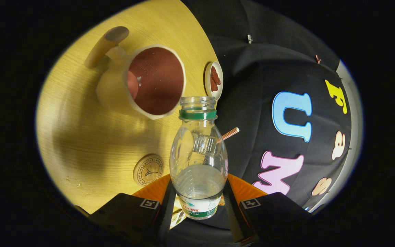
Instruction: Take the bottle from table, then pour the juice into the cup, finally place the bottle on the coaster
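The gripper [197, 206] is clamping the lower body of a clear bottle [198, 161], both fingers [165, 212] pressing its sides. The bottle is open, green-ringed at the neck, with a little liquid low inside. Near-left of it, a round coaster [148, 170] is lying on the yellow table [74, 137]. Farther left, the cream cup [142, 82] with a handle is showing its brown interior. Beyond the bottle mouth, a small dish [214, 80] is sitting at the table edge.

Round wooden coaster [148, 170]: ringed lettering, "PARIS" legible, rest too small. Clear plastic bottle [199, 157]: embossed characters and printed label, both unreadable.
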The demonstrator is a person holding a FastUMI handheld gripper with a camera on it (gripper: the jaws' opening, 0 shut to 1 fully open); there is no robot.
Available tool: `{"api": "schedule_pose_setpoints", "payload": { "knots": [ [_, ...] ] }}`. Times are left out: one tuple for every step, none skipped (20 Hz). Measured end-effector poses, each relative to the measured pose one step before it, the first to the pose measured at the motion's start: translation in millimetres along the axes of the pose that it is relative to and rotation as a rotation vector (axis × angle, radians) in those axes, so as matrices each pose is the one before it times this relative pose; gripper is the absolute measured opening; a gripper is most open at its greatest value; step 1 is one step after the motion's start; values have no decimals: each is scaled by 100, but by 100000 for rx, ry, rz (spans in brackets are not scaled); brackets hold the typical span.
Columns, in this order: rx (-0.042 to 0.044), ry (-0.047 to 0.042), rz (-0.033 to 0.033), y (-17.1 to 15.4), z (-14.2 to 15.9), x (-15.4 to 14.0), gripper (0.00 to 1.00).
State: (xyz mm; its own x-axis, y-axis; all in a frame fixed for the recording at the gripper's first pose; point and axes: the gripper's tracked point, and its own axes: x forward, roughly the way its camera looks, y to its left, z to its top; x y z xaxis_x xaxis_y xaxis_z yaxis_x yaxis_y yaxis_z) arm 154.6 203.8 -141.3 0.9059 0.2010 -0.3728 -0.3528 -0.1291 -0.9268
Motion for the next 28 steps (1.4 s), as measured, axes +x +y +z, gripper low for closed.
{"api": "schedule_pose_setpoints", "payload": {
  "knots": [
    [-2208,-693,-669,-200,143,-88,71],
    [-2368,-569,-528,-58,248,-52,71],
    [-2071,-218,-99,-1,86,-184,71],
    [-737,-375,114,24,145,-67,71],
    [-265,-147,184,-41,10,-32,71],
    [-339,66,-66,-75,29,-47,71],
    [-456,-197,-163,-29,154,-66,71],
    [-938,-165,-330,22,153,-102,71],
    [-1142,-212,-100,-55,-9,-65,71],
    [-1040,-182,-89,-46,206,75,71],
    [-923,-87,105,-39,39,-10,71],
    [-698,57,252,-35,-135,120,71],
    [-366,98,241,40,-76,131,71],
    [-302,207,160,176,4,120,71],
    [-578,166,91,88,-100,31,71],
    [-711,54,-73,-53,-106,-98,71],
    [-661,-67,55,-3,34,-15,71],
    [-729,-33,-31,-48,68,112,71],
    [-520,36,94,-13,1,-10,71],
    [-494,27,-157,-74,-66,38,71],
    [-598,18,-206,-90,-75,29,71],
    [-478,-80,-106,-89,112,69,71],
    [-546,-206,-211,-98,-11,41,71],
    [-715,-169,-99,-154,147,49,71],
    [-927,-204,-105,-91,31,43,71],
    [-1147,-313,-212,-108,115,101,71],
    [-1272,-255,-239,-89,-52,107,71],
    [-1071,-148,-176,-82,26,85,71]
  ]
}}
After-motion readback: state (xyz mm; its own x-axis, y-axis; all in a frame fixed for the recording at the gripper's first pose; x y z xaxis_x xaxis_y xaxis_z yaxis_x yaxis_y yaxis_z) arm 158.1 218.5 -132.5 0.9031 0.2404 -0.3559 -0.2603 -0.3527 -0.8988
